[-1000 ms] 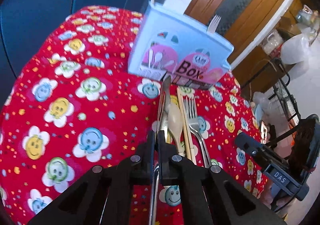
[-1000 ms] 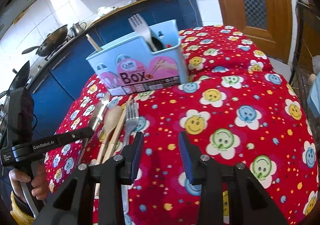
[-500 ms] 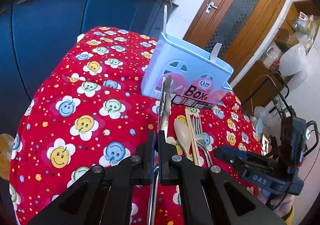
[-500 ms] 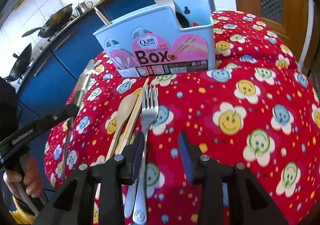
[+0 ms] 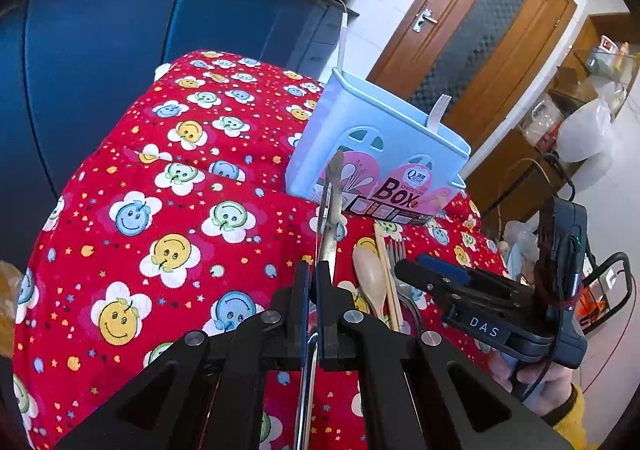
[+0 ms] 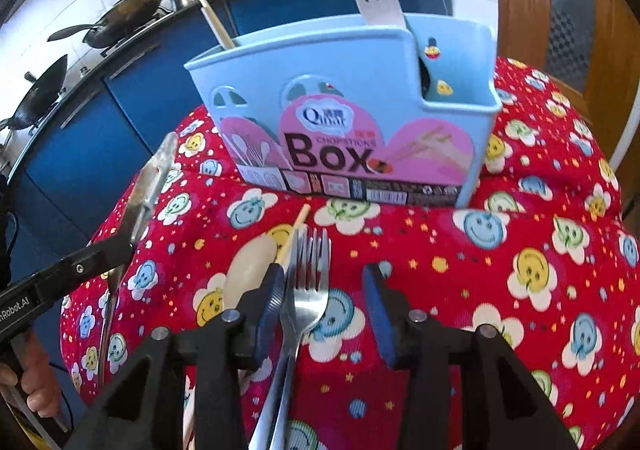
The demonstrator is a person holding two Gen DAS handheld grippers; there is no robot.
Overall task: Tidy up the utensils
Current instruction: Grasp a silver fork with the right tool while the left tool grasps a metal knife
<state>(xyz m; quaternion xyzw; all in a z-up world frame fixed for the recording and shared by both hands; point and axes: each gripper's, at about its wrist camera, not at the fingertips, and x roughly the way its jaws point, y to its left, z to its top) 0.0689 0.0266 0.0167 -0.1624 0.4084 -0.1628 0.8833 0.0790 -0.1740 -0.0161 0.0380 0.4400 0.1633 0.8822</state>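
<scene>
Now fork (image 6: 310,290) between right claw (image 6: 324,302) fingers

On the light blue utensil holder (image 6: 360,121) we read "Qinar", "CHOPSTICKS" and "Box" in large dark letters; its barcode strip is too small to read; the right gripper (image 5: 486,330) bears "DAS"; the left gripper (image 6: 16,310) shows "nRobot.AI", cut by the frame edge.
</scene>
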